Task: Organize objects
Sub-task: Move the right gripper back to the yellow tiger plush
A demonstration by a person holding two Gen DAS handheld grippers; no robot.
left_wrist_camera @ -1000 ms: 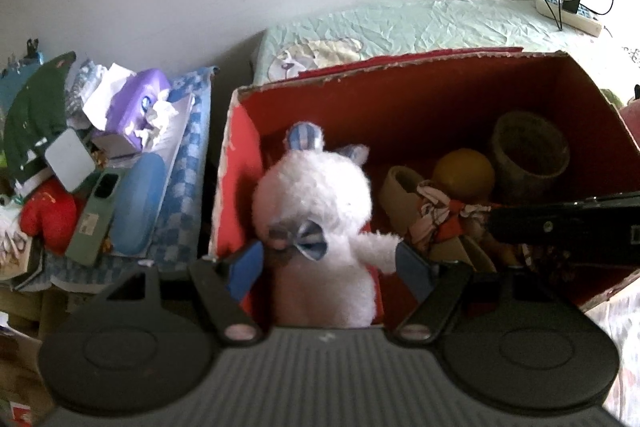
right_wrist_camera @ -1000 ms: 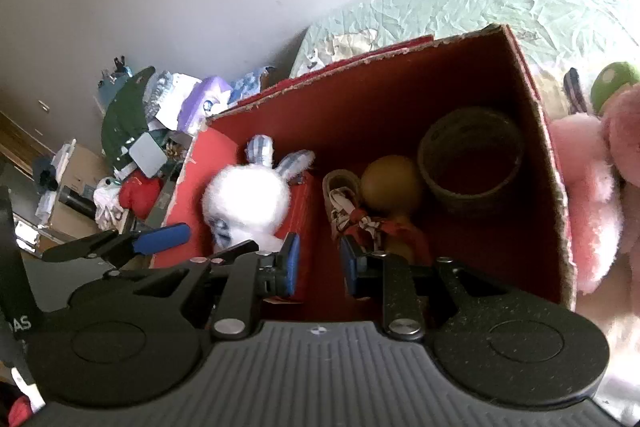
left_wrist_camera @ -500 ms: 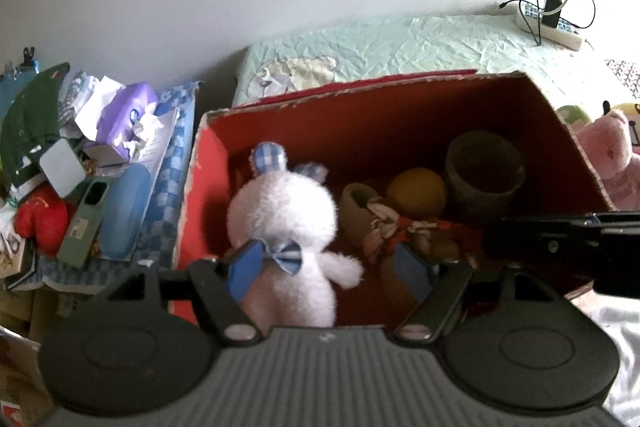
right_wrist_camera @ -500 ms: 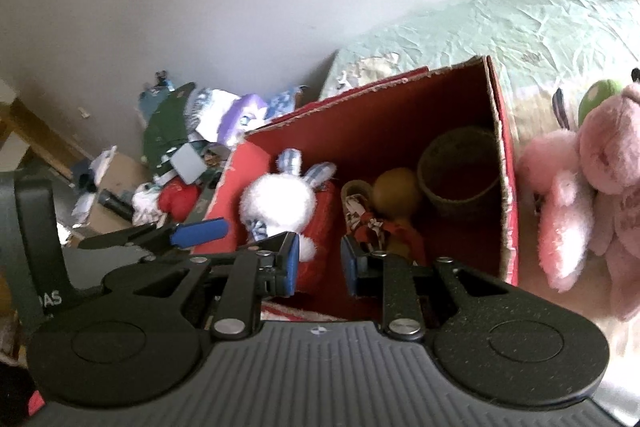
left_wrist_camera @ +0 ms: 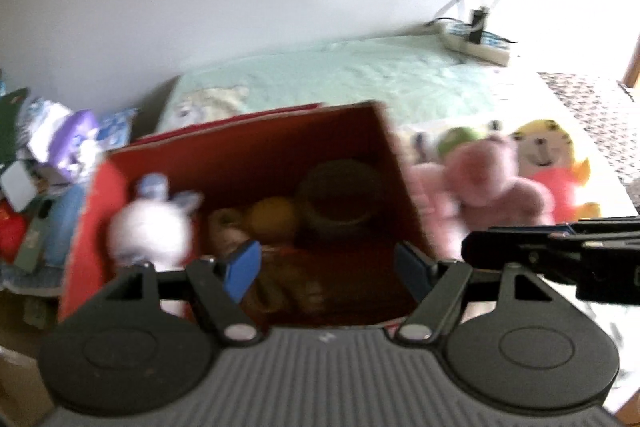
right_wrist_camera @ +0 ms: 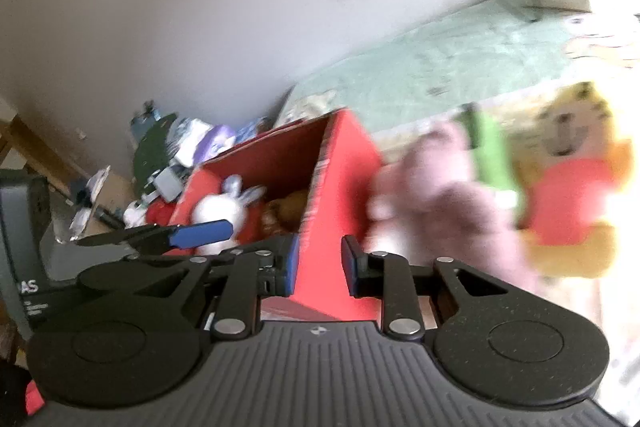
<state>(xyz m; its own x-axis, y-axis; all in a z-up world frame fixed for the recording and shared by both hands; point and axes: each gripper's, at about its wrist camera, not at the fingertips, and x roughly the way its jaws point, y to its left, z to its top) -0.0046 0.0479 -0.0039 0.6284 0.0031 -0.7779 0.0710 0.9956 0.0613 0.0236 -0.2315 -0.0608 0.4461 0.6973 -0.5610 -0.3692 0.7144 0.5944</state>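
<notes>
Both views blurred. Left tool [left_wrist_camera: 328,269] closing, jaws apart, empty, above red box [left_wrist_camera: 248,163] holding white plush rabbit [left_wrist_camera: 148,231] at 9 o'clock. Right tool [right_wrist_camera: 320,267] narrowly parted, gripping nothing. Pink plush [right_wrist_camera: 448,203] on bed [right_wrist_camera: 460,59], 3 o'clock of box.

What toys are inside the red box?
In the red box sit a white bunny, a yellow ball and a dark round basket. Blurry things lie in front; the bottom is mostly covered.

Open red box [left_wrist_camera: 240,147] with white bunny [left_wrist_camera: 148,231] inside; pink plush [left_wrist_camera: 492,187] just right, on the bed.
</notes>
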